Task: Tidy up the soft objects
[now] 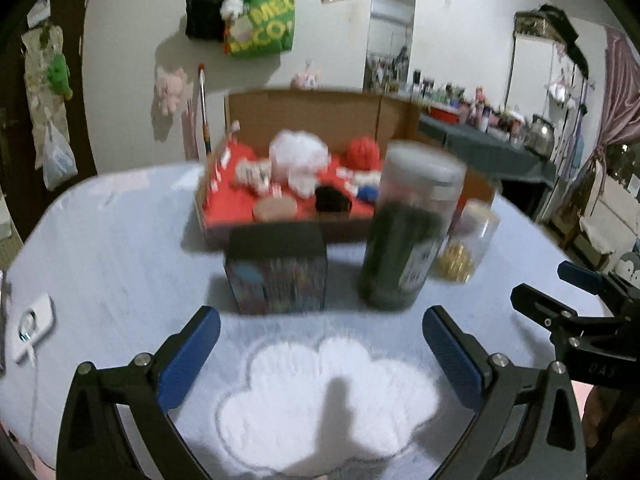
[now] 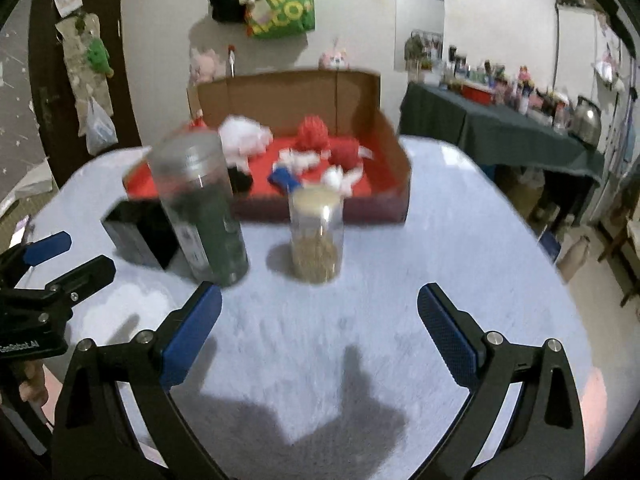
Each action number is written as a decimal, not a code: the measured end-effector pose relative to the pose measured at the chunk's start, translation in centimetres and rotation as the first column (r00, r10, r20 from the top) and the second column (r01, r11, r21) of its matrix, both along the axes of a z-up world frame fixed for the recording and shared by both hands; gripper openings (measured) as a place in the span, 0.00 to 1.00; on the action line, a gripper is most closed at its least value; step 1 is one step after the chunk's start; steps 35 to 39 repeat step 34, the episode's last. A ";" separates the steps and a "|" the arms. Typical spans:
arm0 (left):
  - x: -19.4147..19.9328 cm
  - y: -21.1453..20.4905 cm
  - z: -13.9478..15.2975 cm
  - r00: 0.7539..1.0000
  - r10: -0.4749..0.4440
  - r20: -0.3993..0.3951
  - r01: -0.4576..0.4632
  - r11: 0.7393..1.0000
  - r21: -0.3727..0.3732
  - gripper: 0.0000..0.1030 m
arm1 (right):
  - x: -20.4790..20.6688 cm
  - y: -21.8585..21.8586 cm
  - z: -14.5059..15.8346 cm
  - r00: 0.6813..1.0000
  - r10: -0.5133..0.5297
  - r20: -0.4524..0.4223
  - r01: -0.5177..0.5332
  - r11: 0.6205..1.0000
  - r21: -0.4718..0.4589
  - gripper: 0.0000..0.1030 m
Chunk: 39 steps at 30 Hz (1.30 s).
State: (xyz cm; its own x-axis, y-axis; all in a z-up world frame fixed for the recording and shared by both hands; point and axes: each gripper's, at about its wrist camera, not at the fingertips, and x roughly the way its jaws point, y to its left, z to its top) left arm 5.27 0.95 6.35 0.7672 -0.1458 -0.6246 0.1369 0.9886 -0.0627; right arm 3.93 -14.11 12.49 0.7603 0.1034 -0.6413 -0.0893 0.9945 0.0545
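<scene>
Two grippers — left gripper and right gripper — hover spread wide and empty over the fuzzy pale tablecloth. Fluffy pom-poms lie in the red-lined cardboard box, behind a cylindrical clear jar.

Left gripper, right gripper: matte black forked arms with triangular cut-outs, blue textured pads on inner faces, silver screws at pivots. White lettering on black mounting block beside left gripper.
</scene>
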 end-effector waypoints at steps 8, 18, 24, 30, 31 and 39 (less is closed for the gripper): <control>1.2 -0.5 -3.8 0.995 0.035 -0.089 -0.033 0.999 0.016 1.00 | 1.3 0.0 -4.1 0.997 -0.016 -0.073 0.014 0.999 -0.032 0.97; 2.1 -0.7 -5.4 0.984 0.095 -0.149 -0.087 0.994 0.060 1.00 | 2.3 -0.5 -6.4 0.991 -0.040 -0.126 0.035 0.999 -0.038 0.98; 2.3 -1.0 -5.5 0.983 0.105 -0.150 -0.092 0.992 0.086 1.00 | 2.5 -0.6 -6.4 0.992 -0.042 -0.122 0.037 0.999 -0.038 0.99; 2.2 -0.9 -5.5 0.983 0.108 -0.150 -0.096 0.992 0.084 1.00 | 2.5 -0.6 -6.5 0.992 -0.042 -0.119 0.038 0.999 -0.039 0.99; 2.1 -0.8 -5.5 0.983 0.108 -0.150 -0.096 0.992 0.083 1.00 | 2.5 -0.6 -6.5 0.992 -0.042 -0.119 0.038 0.999 -0.039 0.99; 2.1 -0.9 -5.5 0.983 0.109 -0.150 -0.098 0.992 0.083 1.00 | 2.5 -0.6 -6.5 0.992 -0.042 -0.119 0.038 0.999 -0.039 0.99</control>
